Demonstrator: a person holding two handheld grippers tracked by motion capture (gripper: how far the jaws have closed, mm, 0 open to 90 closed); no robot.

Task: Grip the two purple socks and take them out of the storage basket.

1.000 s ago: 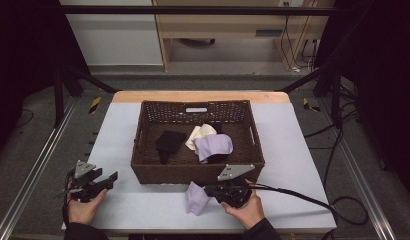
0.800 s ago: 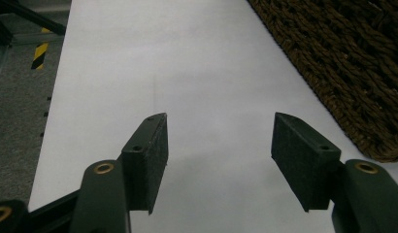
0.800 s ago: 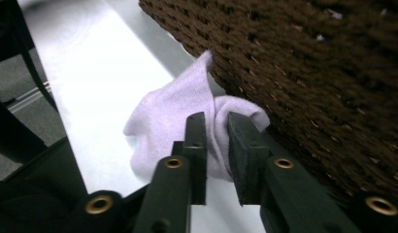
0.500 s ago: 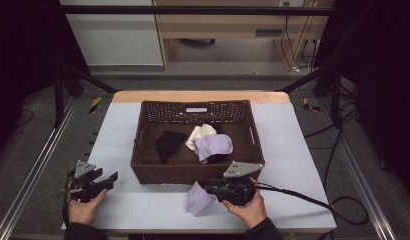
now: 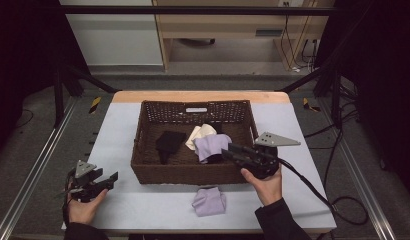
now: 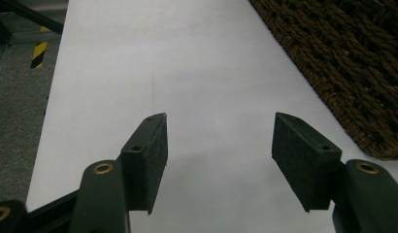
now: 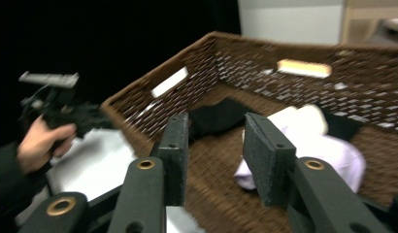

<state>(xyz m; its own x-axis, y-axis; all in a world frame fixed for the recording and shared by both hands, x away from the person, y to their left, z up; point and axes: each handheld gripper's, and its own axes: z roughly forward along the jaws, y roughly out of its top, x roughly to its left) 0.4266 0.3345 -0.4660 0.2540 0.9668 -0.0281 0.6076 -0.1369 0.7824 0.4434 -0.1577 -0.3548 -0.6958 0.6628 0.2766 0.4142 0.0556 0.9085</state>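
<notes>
**Cloth Sorting at the Wicker Basket: Right Gripper Over the Near Rim**

Pale grey covering lay over the table [image 5: 143, 205], with dark floor and metal rails on both sides. At the centre of the high view, a lilac cloth [image 5: 211, 146] rested inside the brown wicker basket [image 5: 143, 170], bunched against a cream cloth [image 5: 202, 133] at its eleven o'clock. A black cloth [image 5: 169, 142] lay apart from both, at nine o'clock from the lilac one. A second lilac cloth [image 5: 209, 201] sat folded on the table just outside the basket's near wall, at six o'clock from the first.

The right gripper [image 5: 228, 152] was held level over the near rim, jaws pointing toward the lilac cloth inside, parted by a moderate gap with nothing between them. In the right gripper view its jaws framed that cloth [image 7: 308, 145], which suggested an approach for a pick, or a release just made; the frame was motion-blurred, so I could not settle which.

The left gripper [image 5: 111, 178] sat low at the table's near left corner, jaws wide apart and empty over bare covering [image 6: 163, 63], with the basket wall [image 6: 347, 63] at its two o'clock. I judged it parked clear of the work.

White tags [image 7: 304, 68] hung on the basket's walls. No writing on them could be read.
</notes>
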